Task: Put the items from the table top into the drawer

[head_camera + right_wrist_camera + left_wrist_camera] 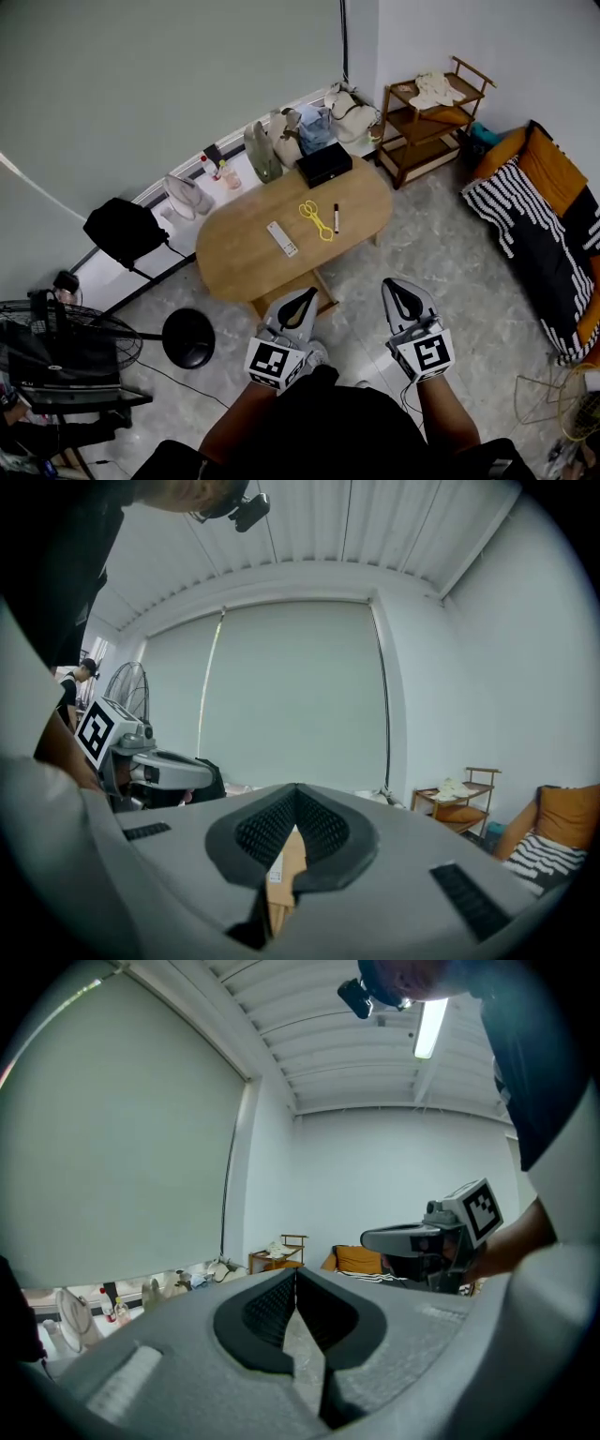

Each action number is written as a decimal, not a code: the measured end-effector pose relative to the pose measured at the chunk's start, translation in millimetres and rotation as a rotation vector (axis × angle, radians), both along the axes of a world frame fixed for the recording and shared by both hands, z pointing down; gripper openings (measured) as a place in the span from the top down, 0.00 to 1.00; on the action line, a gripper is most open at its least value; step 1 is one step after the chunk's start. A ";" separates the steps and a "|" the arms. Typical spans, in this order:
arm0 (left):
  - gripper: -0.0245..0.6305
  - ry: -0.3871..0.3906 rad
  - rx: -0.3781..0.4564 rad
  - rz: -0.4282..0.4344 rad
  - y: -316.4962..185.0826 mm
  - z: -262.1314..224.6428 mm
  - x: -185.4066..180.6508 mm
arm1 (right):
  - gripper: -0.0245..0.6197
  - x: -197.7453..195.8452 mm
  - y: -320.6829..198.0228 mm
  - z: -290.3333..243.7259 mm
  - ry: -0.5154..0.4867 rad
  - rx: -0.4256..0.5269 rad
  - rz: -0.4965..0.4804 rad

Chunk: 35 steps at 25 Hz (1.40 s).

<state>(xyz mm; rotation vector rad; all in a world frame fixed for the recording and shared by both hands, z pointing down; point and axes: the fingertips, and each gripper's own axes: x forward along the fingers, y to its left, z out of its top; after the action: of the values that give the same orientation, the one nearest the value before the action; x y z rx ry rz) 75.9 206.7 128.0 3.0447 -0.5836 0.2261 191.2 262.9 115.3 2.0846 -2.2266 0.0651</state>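
An oval wooden table (244, 253) carries a white remote (281, 238), yellow scissors (316, 218), a black marker (337, 218) and a black box (324, 164) at its far edge. Both grippers hover side by side short of the table's near edge, pointing at it. My left gripper (305, 298) (295, 1271) is shut with nothing between its jaws. My right gripper (398, 289) (296, 787) is also shut and empty. A wooden part (298, 284) shows under the table's near edge; I cannot tell whether it is the drawer.
A standing fan (66, 328) and a black round base (187, 337) sit on the floor at the left. Bags (309, 131) line the wall behind the table. A wooden shelf (431, 117) and a sofa with a striped blanket (544, 216) stand at the right.
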 end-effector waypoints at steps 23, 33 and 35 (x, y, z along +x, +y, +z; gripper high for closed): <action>0.94 0.002 -0.071 -0.309 -173.1 32.8 -98.1 | 0.97 -71.4 -224.9 32.2 0.008 -0.113 -0.275; 0.94 -0.058 -0.100 -0.499 -235.1 47.5 -75.0 | 0.97 -49.9 -315.6 64.8 -0.039 -0.162 -0.453; 0.94 -0.073 -0.108 -0.528 -246.1 53.7 -64.2 | 0.97 -44.6 -329.0 75.6 -0.022 -0.180 -0.496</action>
<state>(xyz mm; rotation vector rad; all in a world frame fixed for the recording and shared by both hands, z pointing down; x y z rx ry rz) 11.7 -39.4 181.7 2.6638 -1.2944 0.3315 146.6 -66.2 190.9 1.4061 -2.5686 0.2413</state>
